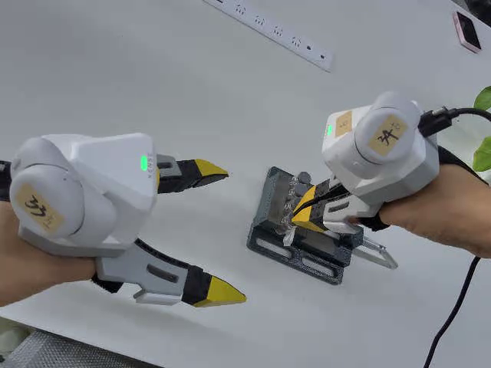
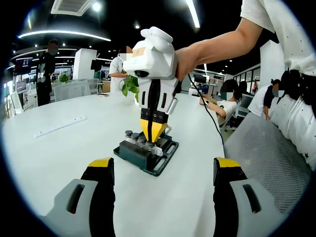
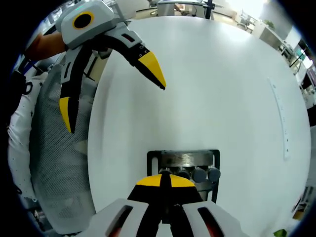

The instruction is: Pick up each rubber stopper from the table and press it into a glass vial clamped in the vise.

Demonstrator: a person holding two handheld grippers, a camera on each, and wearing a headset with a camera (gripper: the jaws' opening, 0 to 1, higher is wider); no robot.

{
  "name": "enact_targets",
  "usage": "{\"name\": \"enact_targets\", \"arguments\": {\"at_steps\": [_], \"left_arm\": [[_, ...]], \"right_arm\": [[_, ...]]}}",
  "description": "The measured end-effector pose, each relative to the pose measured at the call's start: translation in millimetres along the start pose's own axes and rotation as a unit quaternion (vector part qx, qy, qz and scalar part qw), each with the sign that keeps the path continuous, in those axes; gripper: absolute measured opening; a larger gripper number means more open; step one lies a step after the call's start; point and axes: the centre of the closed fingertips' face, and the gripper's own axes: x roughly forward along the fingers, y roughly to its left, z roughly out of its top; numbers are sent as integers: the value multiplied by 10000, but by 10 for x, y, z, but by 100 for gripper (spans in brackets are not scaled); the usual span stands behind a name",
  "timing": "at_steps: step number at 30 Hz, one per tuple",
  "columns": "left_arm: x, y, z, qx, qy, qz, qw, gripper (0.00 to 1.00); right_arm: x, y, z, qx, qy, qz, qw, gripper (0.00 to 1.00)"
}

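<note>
We hold the left tool (image 1: 227, 232) with its jaws spread wide and nothing between them, over the bare white bench (image 1: 153, 92). In the head view it sits at 9 o'clock of the vise (image 1: 307, 257), well apart from it. The right tool (image 1: 296, 219) has its jaws pressed together, yellow tips down on the row of glass vials (image 2: 134, 139) clamped in the vise. Whether a stopper sits under those tips we cannot tell. In the right gripper view, grey rubber stoppers (image 3: 213, 174) cap the vials just at 3 o'clock of the tips. A power strip (image 1: 270, 29) lies toward 12 o'clock on the bench, well apart from the vise
</note>
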Motion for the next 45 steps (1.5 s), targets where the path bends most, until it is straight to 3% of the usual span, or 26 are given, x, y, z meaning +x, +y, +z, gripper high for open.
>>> {"name": "enact_targets", "arguments": {"at_steps": [9, 16, 19, 25, 27, 29, 34, 37, 40, 45], "left_arm": [[-2, 20, 11, -23, -14, 41, 10000, 80], [12, 43, 27, 30, -8, 64, 10000, 80], [32, 36, 45, 79, 38, 66, 9999, 80], [41, -43, 134, 215, 85, -1, 9997, 80], [26, -64, 127, 266, 161, -13, 9995, 80], [5, -84, 137, 298, 198, -2, 9994, 80], [-68, -112, 153, 301, 286, 72, 9991, 80], [-95, -111, 173, 311, 319, 142, 9989, 80], [-117, -98, 200, 319, 338, 202, 9987, 80], [-142, -62, 235, 346, 325, 251, 9986, 81]], "right_arm": [[9, 4, -17, -110, 76, -53, 9999, 0], [12, 9, -11, -456, 142, -302, 9984, 0], [6, -7, -34, -413, 81, -313, 9986, 0], [-8, 0, -22, -109, -454, -416, 9980, 0], [-25, -7, -16, 575, -708, -318, 9953, 0], [-36, -20, -34, 379, -719, -350, 9961, 0], [-52, 0, -30, 512, -891, -456, 9937, 0], [-120, 5, -36, 711, -1203, -541, 9887, 0], [-244, -27, -105, 784, -1297, -669, 9862, 0], [-476, -56, -207, 1136, -1742, -830, 9746, 1]]}}
